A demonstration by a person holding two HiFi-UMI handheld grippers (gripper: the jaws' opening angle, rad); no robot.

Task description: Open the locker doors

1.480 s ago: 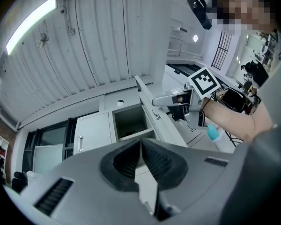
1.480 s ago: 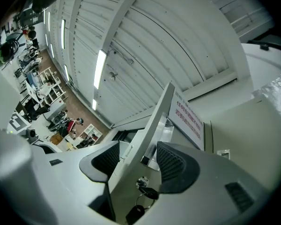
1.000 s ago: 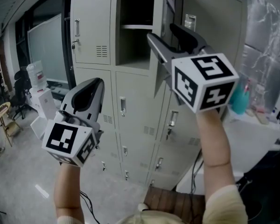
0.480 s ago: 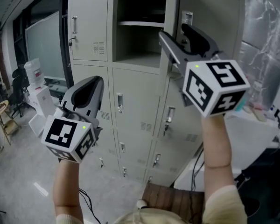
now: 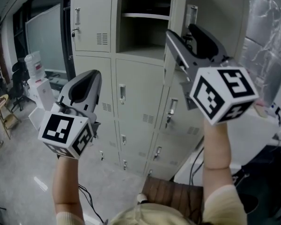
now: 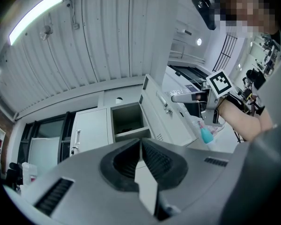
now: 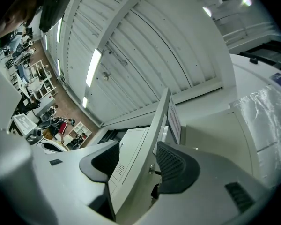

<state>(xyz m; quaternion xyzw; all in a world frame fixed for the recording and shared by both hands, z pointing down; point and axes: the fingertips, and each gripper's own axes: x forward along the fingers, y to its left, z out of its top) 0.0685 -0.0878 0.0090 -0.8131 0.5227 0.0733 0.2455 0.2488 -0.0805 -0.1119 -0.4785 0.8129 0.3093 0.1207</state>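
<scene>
A grey locker bank fills the head view. Its top middle compartment stands open, showing a shelf. That compartment's door is swung out to the right. My right gripper is raised against the door's free edge. In the right gripper view the door edge runs between the two pads, and the right gripper is closed on it. My left gripper is held lower left, clear of the lockers, with its jaws pressed together and nothing between them. The top left door is closed.
Lower locker doors with small handles are closed. A water dispenser and chairs stand at the left. A white table is at the right, and a wooden stool stands below by cables.
The middle top door has swung further open to the right, and my right gripper has moved right with it. The left gripper has hardly moved.
</scene>
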